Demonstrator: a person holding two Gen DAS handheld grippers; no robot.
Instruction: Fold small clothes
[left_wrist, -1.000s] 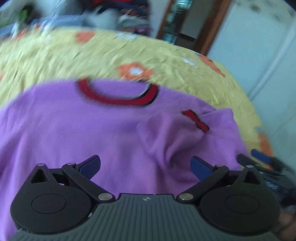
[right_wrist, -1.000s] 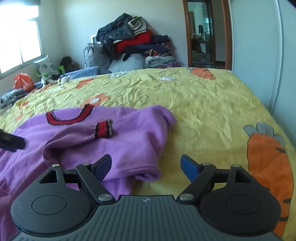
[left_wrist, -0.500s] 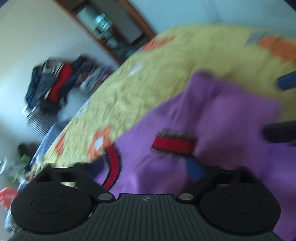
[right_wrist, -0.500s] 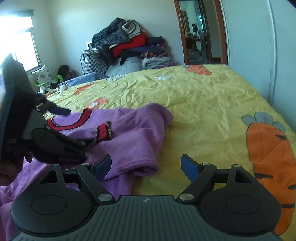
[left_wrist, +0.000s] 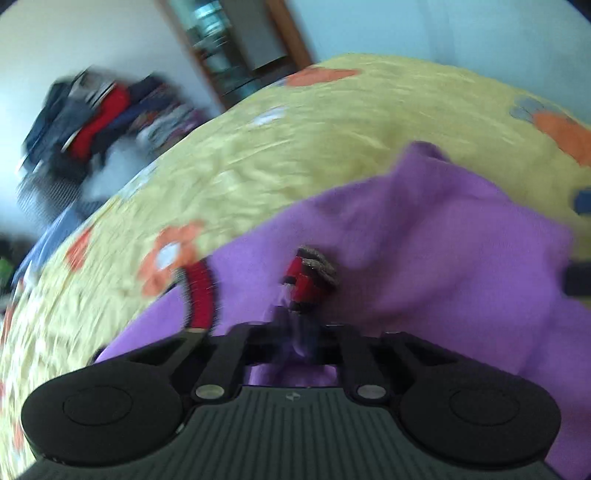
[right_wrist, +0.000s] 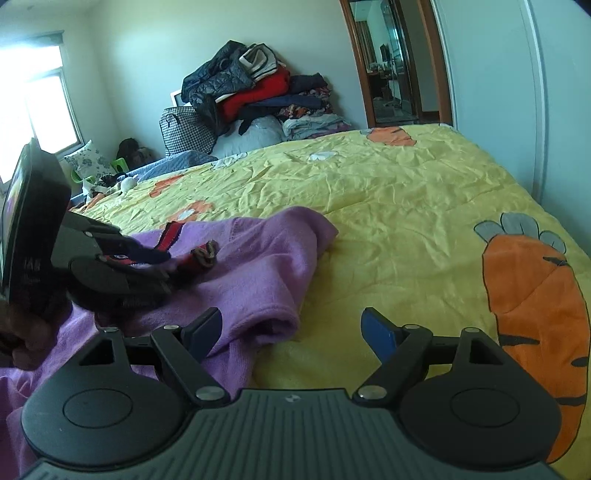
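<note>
No legible writing, left gripper (left_wrist: 295, 325) just closed, cuff (left_wrist: 308, 280) of purple sweater (left_wrist: 443, 258) now pinched, right gripper (right_wrist: 291, 328) held wide, empty, unmoved.

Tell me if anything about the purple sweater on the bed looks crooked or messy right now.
Yes. The purple sweater is bunched, not flat: its sleeve lies crumpled across the body, with the red cuff pinched in the left hand-held gripper, whose jaws have just closed. The near edge is rolled under on the yellow bedspread.

Purple sweater (right_wrist: 266, 266), red-striped cuff (right_wrist: 192, 260); yellow carrot-print sheet (right_wrist: 406, 206)
</note>
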